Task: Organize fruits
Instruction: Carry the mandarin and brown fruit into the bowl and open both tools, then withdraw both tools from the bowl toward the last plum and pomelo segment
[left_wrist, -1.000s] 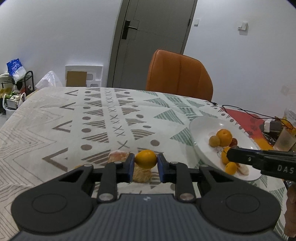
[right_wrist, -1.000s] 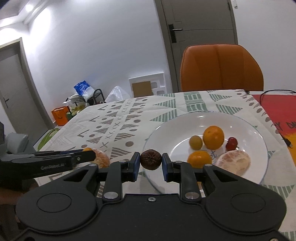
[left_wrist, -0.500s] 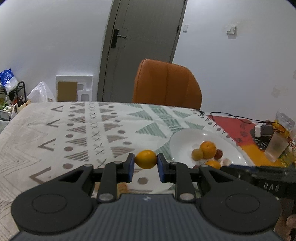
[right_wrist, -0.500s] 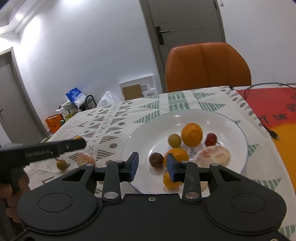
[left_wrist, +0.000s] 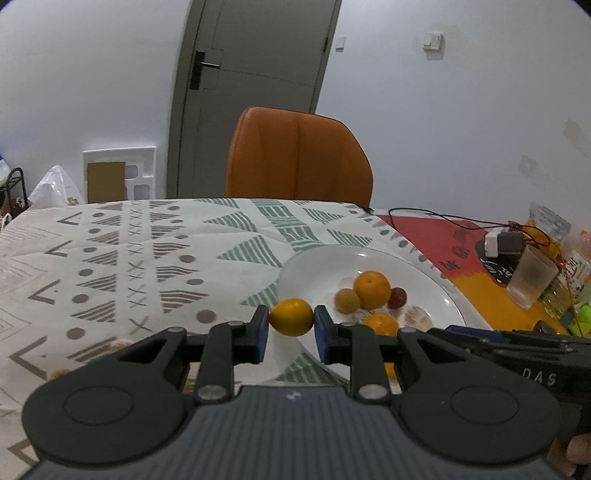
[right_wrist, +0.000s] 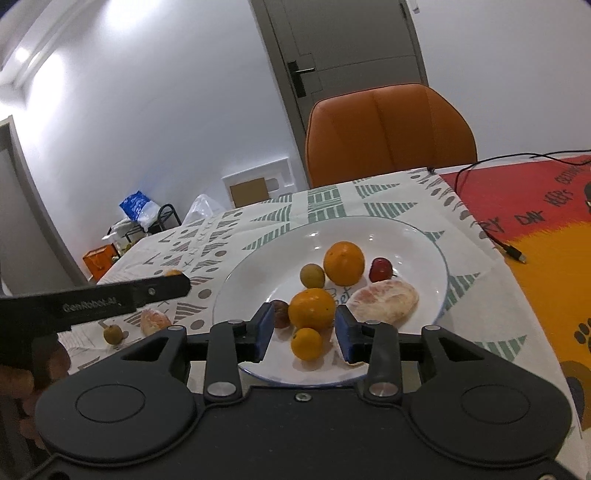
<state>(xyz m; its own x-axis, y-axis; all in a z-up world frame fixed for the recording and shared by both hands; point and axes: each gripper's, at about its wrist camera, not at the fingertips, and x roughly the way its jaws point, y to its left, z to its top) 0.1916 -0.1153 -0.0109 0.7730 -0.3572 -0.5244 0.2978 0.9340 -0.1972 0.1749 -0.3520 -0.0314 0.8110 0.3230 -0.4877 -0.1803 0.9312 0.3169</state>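
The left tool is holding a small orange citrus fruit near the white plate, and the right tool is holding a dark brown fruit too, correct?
Not quite. The left tool does grip the small orange citrus fruit beside the white plate. But the right wrist view shows the right tool empty, opening; the dark brown fruit lies on the plate.

Brightness: even indoor light, a little dim, cool bluish cast on the walls.
Source: ceiling lamp glow at far upper left in the right wrist view.
Glare: small highlights on the white plate, far side.
Shadows: soft, faint under the fruit; dark gripper bodies near the lens lose detail.
Blur: tablecloth near left smeared; plate fruit slightly soft.
Distortion: fisheye bends the door and walls; corners vignette black.
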